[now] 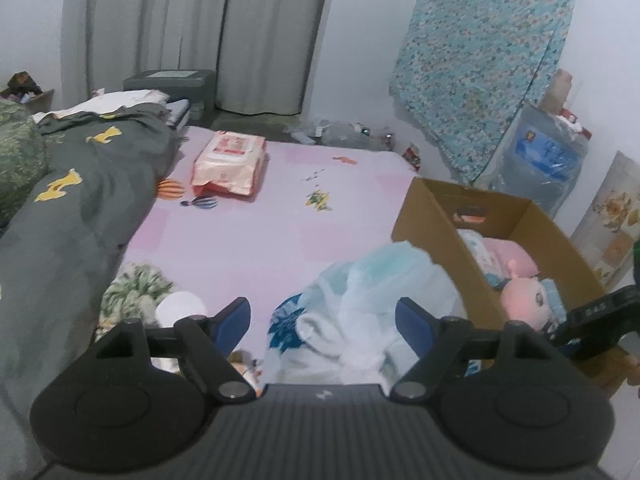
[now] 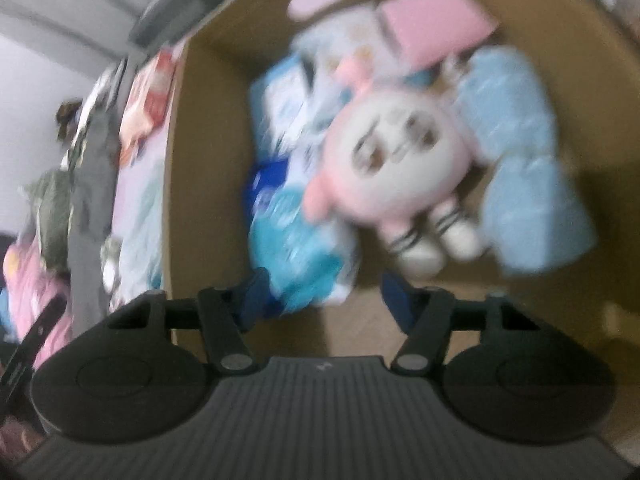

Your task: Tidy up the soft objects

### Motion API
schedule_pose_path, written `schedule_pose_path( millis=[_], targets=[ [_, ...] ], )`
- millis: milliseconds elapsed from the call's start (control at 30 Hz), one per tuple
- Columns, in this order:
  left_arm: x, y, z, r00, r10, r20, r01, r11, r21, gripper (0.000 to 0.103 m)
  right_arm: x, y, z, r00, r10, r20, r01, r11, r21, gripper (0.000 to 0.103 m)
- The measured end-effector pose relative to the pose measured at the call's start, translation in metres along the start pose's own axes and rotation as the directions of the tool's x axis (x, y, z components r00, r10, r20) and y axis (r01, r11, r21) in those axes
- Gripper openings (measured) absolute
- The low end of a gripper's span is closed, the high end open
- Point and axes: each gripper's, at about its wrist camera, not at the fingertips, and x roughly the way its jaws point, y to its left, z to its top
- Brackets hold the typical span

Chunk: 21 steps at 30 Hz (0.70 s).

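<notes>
The left gripper (image 1: 323, 322) hangs low over the pink bed sheet (image 1: 256, 236), jaws spread wide, nothing between them, above a crumpled translucent plastic bag (image 1: 360, 300). No writing is readable. Left lies a grey quilt with yellow prints (image 1: 72, 200); farther off, a pink wipes pack (image 1: 228, 164). The right gripper (image 2: 320, 300) points down into the brown cardboard box (image 2: 580, 92), jaws apart, empty, over a pink plush doll (image 2: 400, 172) among blue soft packs (image 2: 524, 160); this view is blurred.

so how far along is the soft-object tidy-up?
Done: a pink plush doll, pink folded cloth and light blue packs lie in the brown cardboard box. In hand: nothing; the left gripper and right gripper are both open. Left: the translucent plastic bag and pink-and-white wipes pack on the pink sheet.
</notes>
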Motion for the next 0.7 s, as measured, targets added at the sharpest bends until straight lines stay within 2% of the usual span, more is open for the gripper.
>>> schedule_pose_path(
  millis=[167, 267, 433, 567, 633, 700],
  targets=[
    [-0.008, 0.009, -0.004, 1.0, 0.014, 0.007, -0.014, 0.999, -0.032, 0.081, 0.043, 0.01, -0.003, 0.994, -0.019, -0.107, 0.02, 1.0, 0.002, 0.039],
    [-0.011, 0.012, -0.003, 1.0, 0.016, 0.016, -0.015, 0.999, -0.039, 0.081, 0.053, 0.012, -0.002, 0.995, -0.024, -0.1, 0.025, 1.0, 0.015, 0.036],
    [-0.011, 0.012, -0.004, 1.0, 0.008, 0.014, -0.008, 0.999, -0.033, 0.081, 0.05, 0.012, 0.002, 0.998, -0.008, -0.055, 0.01, 0.999, 0.046, 0.038],
    [-0.013, 0.012, -0.006, 1.0, 0.008, 0.017, -0.008, 1.0, -0.018, 0.081, 0.022, 0.007, -0.001, 0.999, -0.01, -0.031, 0.012, 0.999, 0.043, 0.038],
    [-0.013, 0.013, -0.007, 1.0, 0.009, 0.023, -0.009, 1.0, -0.013, 0.081, -0.005, 0.004, 0.0, 1.0, -0.017, 0.022, 0.016, 0.999, 0.039, 0.039],
    [-0.013, 0.014, -0.008, 1.0, 0.005, 0.022, -0.004, 1.0, -0.013, 0.082, -0.031, -0.002, 0.003, 0.994, -0.061, 0.093, 0.057, 0.998, 0.04, 0.041]
  ],
)
